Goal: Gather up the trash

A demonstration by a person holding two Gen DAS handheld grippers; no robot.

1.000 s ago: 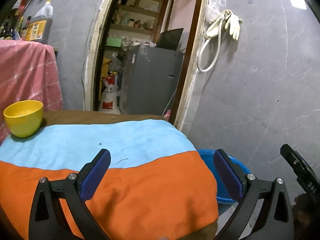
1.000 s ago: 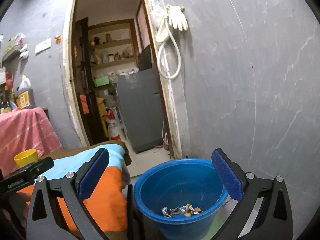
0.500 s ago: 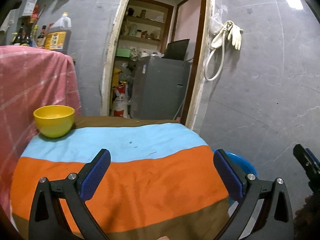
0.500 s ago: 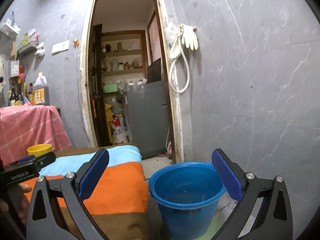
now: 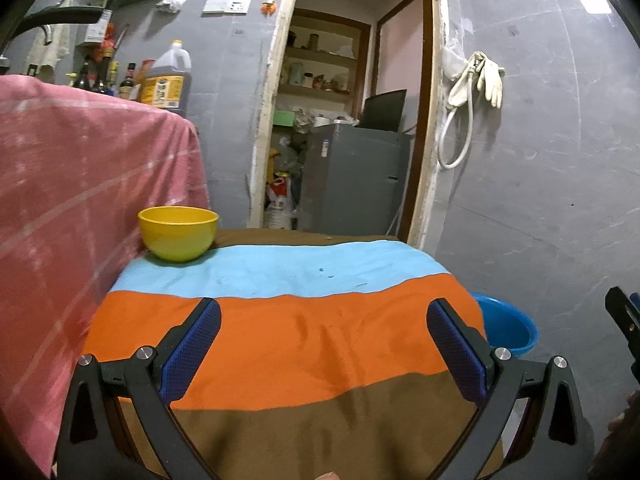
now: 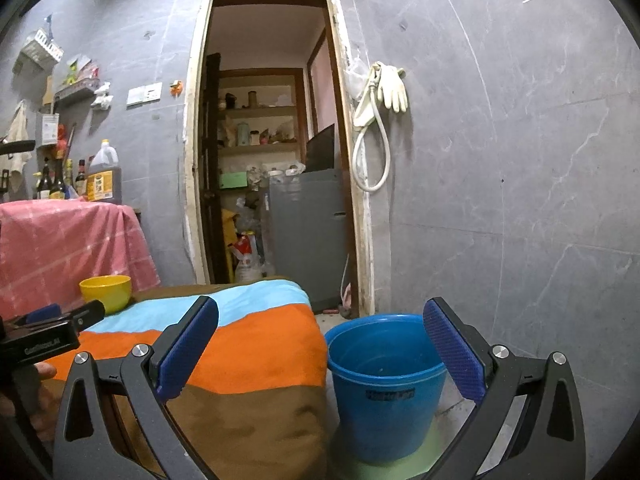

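A blue bucket (image 6: 386, 384) stands on the floor right of the table; its rim (image 5: 506, 328) peeks past the table's right edge in the left wrist view. Its contents are hidden from this angle. My left gripper (image 5: 322, 340) is open and empty above the striped tablecloth (image 5: 280, 340). My right gripper (image 6: 320, 346) is open and empty too, held back from the bucket and the table's corner. The left gripper's body (image 6: 44, 336) shows at the left of the right wrist view. No loose trash shows on the cloth.
A yellow bowl (image 5: 178, 232) sits at the table's far left corner, next to a pink-covered counter (image 5: 80, 184) with bottles. Behind is an open doorway (image 6: 272, 152) with a grey fridge (image 5: 352, 184). A grey wall (image 6: 500, 200) with a hose and gloves stands right.
Both grippers have pulled back and risen from the table and bucket. The bucket's inside with trash, seen a second ago, is out of sight now. Both stay open.
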